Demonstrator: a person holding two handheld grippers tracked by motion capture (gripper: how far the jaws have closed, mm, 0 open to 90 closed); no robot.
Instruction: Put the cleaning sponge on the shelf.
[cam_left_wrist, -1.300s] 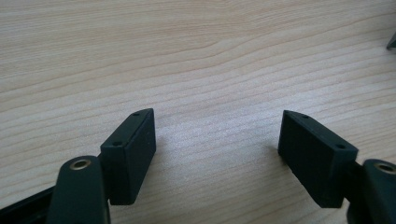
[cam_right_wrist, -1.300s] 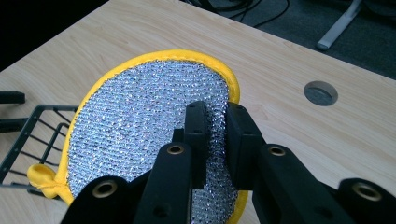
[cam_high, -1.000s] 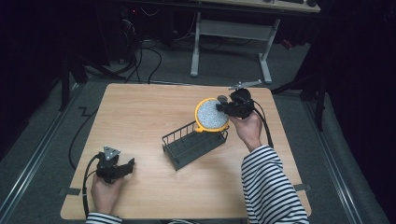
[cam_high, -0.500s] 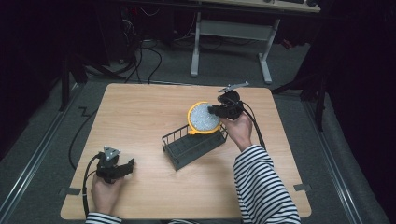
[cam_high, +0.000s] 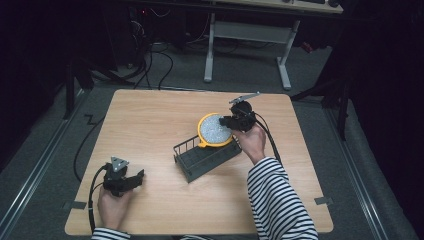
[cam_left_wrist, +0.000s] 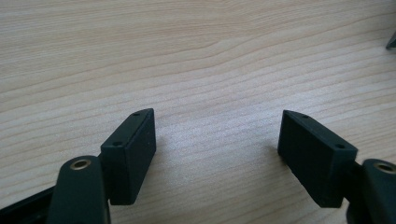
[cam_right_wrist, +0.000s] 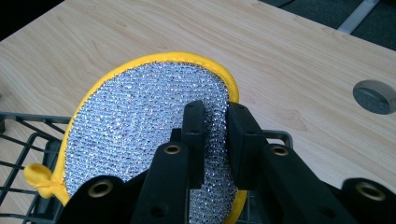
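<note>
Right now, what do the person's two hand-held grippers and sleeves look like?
Both are black. The left hand-held gripper carries a grey three-cornered plate on top, and a black cable loops from it. Its jaws end in flat rectangular black pads with small screw holes; brass-coloured rivets sit at the joints. The right hand-held gripper trails a black cable along a black-and-white striped sleeve.
</note>
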